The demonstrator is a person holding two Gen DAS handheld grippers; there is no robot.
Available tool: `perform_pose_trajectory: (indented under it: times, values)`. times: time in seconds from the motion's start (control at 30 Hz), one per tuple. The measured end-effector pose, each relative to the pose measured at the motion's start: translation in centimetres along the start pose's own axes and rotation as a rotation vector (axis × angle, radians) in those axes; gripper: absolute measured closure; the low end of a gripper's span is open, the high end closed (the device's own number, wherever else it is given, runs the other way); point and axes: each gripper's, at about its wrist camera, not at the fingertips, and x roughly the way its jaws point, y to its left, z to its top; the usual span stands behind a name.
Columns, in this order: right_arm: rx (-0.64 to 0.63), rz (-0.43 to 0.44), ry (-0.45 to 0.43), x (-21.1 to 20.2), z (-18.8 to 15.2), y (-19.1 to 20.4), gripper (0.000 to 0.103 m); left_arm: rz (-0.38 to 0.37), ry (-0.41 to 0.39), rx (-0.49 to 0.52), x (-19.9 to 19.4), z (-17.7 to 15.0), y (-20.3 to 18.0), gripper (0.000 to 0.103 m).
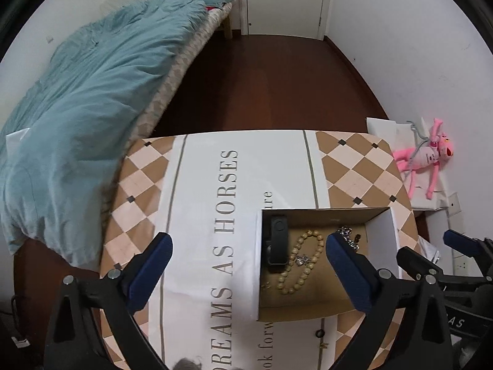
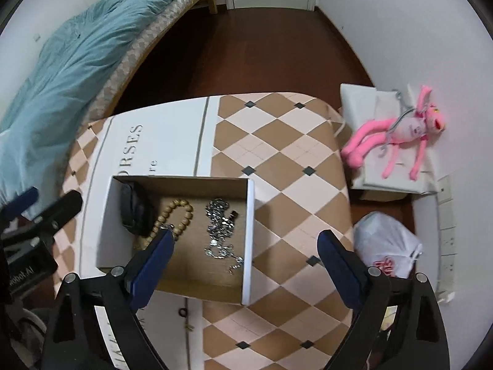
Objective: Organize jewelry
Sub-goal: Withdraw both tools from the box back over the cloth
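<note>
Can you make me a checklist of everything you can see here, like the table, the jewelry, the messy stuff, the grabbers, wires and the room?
Surface: table with a checkered cloth printed with lettering.
Job's things: open cardboard box holding a wooden bead bracelet, a silver chain and a black case; a small ring and a tiny earring lie on the cloth outside the box.
Clutter: white plastic bag beside the table.
Grippers: left gripper open, empty; right gripper open, empty.
Cables: nothing seen.
Surroundings: bed with blue duvet, pink plush toy, white door.
</note>
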Motion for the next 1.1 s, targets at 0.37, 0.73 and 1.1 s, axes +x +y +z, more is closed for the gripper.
perform_pose_trajectory:
  times: [0.37,0.73,1.1]
  values:
    - [-0.002,0.003,-0.095,-2.5,-3.6,0.9,0.003,0.018,-0.043,0.010,-2.2,-3.0,0.9,0.001]
    - [0.007,0.087,-0.052,1.8,-14.4,2.6,0.004,0.099,0.065,0.093,2.0,-13.9,1.8,0.001]
    - [-0.077,0.080,-0.100,5.1,-17.8,5.5,0.034,0.105,0.112,0.102,4.8,-17.3,3.3,0.001]
